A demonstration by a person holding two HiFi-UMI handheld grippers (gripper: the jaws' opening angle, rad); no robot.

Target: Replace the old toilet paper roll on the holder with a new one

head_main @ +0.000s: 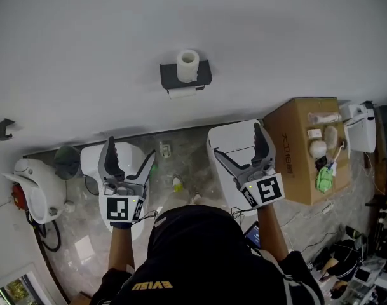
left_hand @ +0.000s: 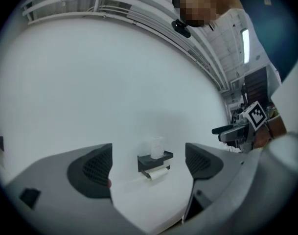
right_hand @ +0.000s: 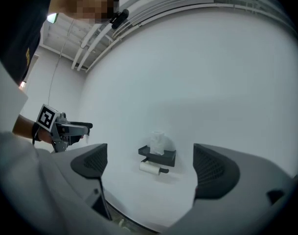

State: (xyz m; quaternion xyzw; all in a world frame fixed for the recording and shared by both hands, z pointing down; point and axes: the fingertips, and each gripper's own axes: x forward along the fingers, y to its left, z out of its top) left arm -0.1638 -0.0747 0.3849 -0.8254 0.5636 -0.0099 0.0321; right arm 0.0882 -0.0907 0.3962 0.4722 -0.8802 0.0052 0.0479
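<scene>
Wall (head_main: 180, 18): smooth, matt white, looks painted. Holder (head_main: 206, 75) is matt black; metal or plastic, can't tell. New roll (head_main: 187, 65) is soft white paper, and the old roll (head_main: 183, 92) is thin white paper too. My left gripper (head_main: 131, 150) and right gripper (head_main: 236, 140) have matt grey plastic bodies. Pads (left_hand: 92, 168) are black with a fine grid texture. Marker cube (head_main: 267, 189) has flat black-on-white print. Box (head_main: 295, 151) — plain brown cardboard, matt. Floor (head_main: 187, 148) — veined grey stone look, slight sheen. Toilet (head_main: 37, 183) is glossy white and looks ceramic.
</scene>
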